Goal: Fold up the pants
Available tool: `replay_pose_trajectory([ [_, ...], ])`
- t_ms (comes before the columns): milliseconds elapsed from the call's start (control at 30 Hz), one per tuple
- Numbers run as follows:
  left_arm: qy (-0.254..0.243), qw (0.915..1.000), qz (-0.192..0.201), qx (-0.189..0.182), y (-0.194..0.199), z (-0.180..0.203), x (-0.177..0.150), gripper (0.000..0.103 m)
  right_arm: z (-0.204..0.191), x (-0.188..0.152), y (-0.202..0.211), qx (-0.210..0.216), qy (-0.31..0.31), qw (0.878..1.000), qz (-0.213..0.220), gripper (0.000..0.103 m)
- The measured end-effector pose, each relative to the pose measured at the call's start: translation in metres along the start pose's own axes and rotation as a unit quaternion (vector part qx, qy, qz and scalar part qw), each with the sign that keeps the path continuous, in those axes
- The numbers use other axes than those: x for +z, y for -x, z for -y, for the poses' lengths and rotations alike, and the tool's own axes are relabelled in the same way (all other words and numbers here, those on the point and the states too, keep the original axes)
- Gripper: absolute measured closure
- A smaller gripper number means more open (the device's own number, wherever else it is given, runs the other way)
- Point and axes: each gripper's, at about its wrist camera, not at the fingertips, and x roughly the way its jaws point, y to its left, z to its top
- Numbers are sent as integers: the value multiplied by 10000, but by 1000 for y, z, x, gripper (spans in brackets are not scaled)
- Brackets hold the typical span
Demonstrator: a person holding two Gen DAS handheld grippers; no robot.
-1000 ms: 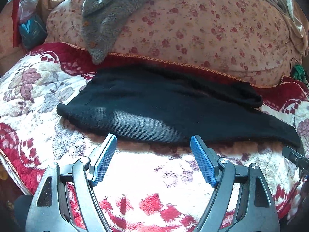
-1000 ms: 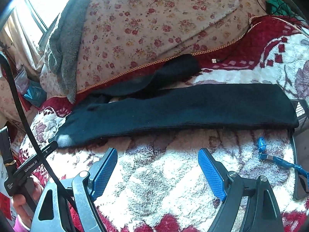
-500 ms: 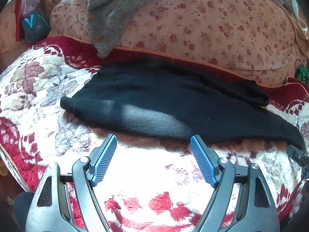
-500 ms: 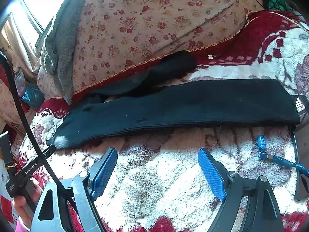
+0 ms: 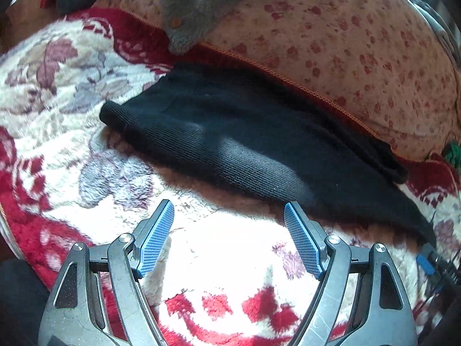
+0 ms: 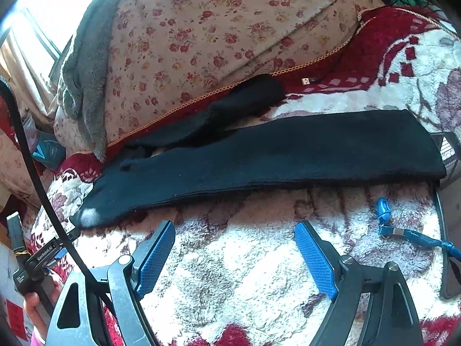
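Left wrist view shows the left gripper (image 5: 229,230) with its blue-padded fingers (image 5: 155,239) spread wide and holding nothing, hovering over a plush white blanket with red and mauve flowers (image 5: 72,121) that covers the bed. Just beyond the fingertips lie the black ribbed knit pants (image 5: 245,144), stretched flat across the blanket from near left to far right, their waist end at the left. Behind them rises a beige quilt with small red flowers (image 5: 345,46), edged in orange cord, and a grey fleece garment (image 5: 196,3) hangs down over its left part.

Right wrist view shows the right gripper (image 6: 234,256), fingers (image 6: 315,259) likewise wide apart and empty, above the same blanket (image 6: 230,274). The pants (image 6: 273,155) run across the frame beyond the fingertips; one leg lies straight and long toward the right, the other (image 6: 239,103) bends away toward the quilt (image 6: 216,28). At the left edge a person's hand (image 6: 34,302) grips the handle of the other tool, with a black cable (image 6: 28,155) crossing in front. A blue cord with a clip (image 6: 403,230) rests on the blanket at the right, near the pants' cuff.
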Motion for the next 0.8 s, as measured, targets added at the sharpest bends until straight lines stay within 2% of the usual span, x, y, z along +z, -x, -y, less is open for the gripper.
replay_pose_trajectory([
  [167, 258, 9996, -124, -90, -18, 0, 6, 23, 14, 6, -1, 140, -313, 9994, 82, 18],
  [267, 333, 9994, -5, -32, -22, 0, 12, 23, 22, 12, -6, 273, -505, 9983, 109, 18],
  [633, 696, 9975, 37, -80, -54, -9, 59, 23, 52, 40, -28, 661, -1189, 9892, 543, 19],
  [667, 695, 9975, 44, -87, -56, -8, 61, 23, 53, 42, -29, 644, -1196, 9890, 591, 21],
  [800, 648, 9978, -6, -159, -64, -6, 71, 24, 62, 46, -33, 496, -1272, 9876, 776, 54],
])
